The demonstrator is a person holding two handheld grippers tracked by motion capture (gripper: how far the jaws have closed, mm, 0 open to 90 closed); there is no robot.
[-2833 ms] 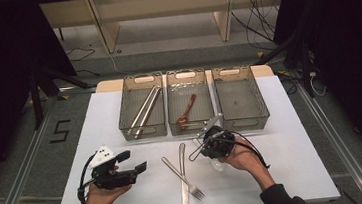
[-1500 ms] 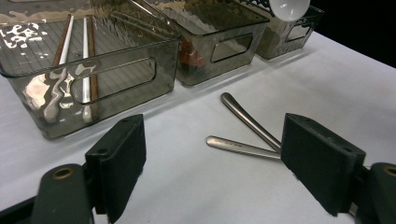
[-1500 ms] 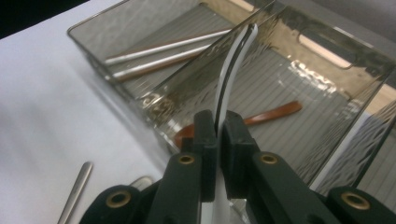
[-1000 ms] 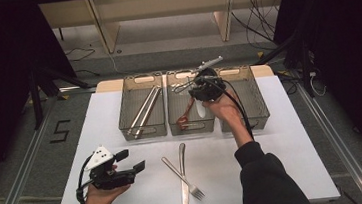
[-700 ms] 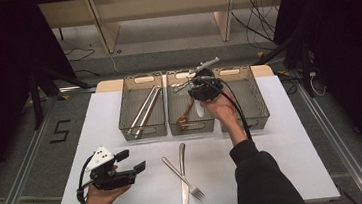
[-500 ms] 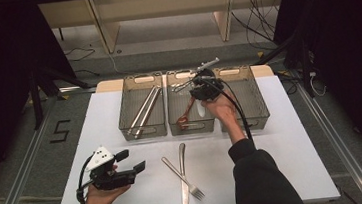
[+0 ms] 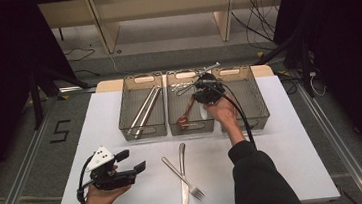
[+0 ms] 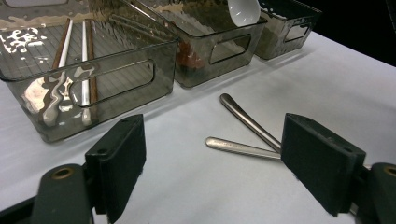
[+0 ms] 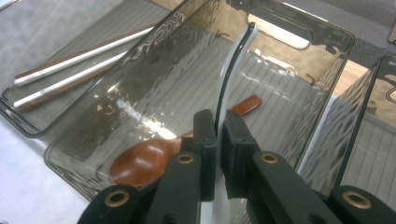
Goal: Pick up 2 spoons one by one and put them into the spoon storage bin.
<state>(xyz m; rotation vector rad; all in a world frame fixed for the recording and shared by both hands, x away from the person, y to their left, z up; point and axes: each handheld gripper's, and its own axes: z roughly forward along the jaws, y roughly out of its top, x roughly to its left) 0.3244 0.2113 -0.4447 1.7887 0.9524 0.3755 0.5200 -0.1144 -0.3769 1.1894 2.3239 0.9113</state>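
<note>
Spoon (image 9: 233,60): white one, clamped by its handle in the right hand-held gripper (image 9: 217,135), hanging over the middle bin (image 7: 173,102)
Change: that hand was down by the desk (image 7: 294,146) front a few seconds back, now it's out over the bins and easing down
Meaning: looks like a drop-off next to the brown spoon (image 9: 154,156), just the release left I'd guess
Left hand-held gripper (image 8: 210,168): jaws wide, nothing in them, parked at the front
Left to sort: fork (image 7: 182,177) and knife (image 7: 183,177), crossed
Left bin (image 7: 128,107): chopsticks (image 7: 142,110)
</note>
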